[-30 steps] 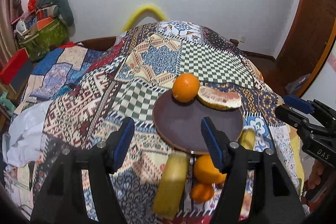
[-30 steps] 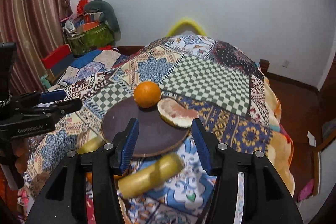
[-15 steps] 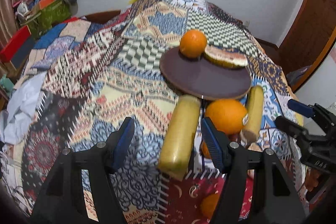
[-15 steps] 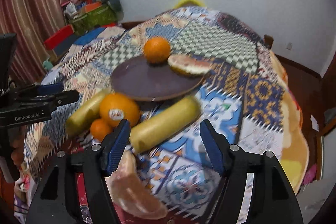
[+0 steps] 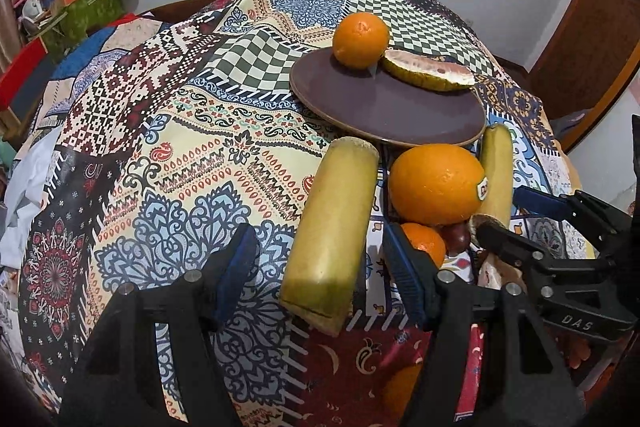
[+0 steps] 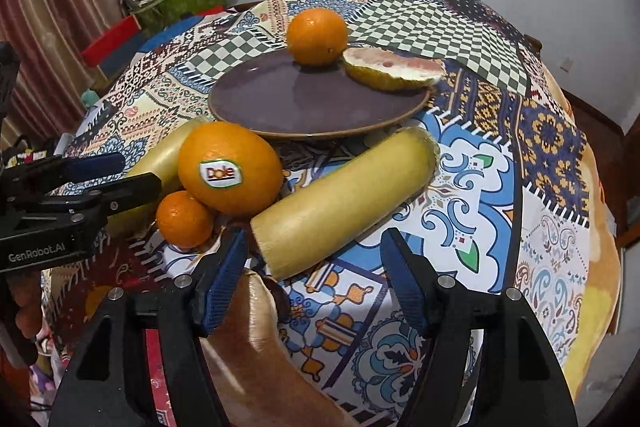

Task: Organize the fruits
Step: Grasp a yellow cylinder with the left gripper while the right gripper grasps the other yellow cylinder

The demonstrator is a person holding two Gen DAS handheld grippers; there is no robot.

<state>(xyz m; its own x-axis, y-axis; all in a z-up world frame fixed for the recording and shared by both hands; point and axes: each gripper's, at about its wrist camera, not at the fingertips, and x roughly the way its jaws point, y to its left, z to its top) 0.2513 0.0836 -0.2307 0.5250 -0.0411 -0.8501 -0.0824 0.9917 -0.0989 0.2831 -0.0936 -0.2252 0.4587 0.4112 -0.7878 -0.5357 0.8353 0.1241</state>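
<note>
A brown plate (image 5: 384,115) (image 6: 280,107) holds an orange (image 5: 360,35) (image 6: 317,37) and a cut citrus half (image 5: 428,71) (image 6: 392,69). In front of it lie a large stickered orange (image 5: 436,183) (image 6: 230,167), a small orange (image 5: 424,243) (image 6: 184,219) and two long yellow fruit pieces. My left gripper (image 5: 320,267) (image 6: 136,171) is open, with the near end of one yellow piece (image 5: 332,223) (image 6: 160,163) between its fingers, untouched. My right gripper (image 6: 316,279) (image 5: 504,215) is open astride the end of the other yellow piece (image 6: 344,203) (image 5: 496,175).
A patchwork cloth (image 5: 180,167) (image 6: 500,187) covers the surface. A pale peeled wedge (image 6: 260,327) lies under my right gripper's left finger. Boxes and clutter (image 5: 80,3) stand at the back left by the white wall; a wooden door (image 5: 592,27) is on the right.
Both grippers have sunk and tipped down towards the loose fruit, which now fills the foreground. The right gripper's jaws have widened. No fruit has moved.
</note>
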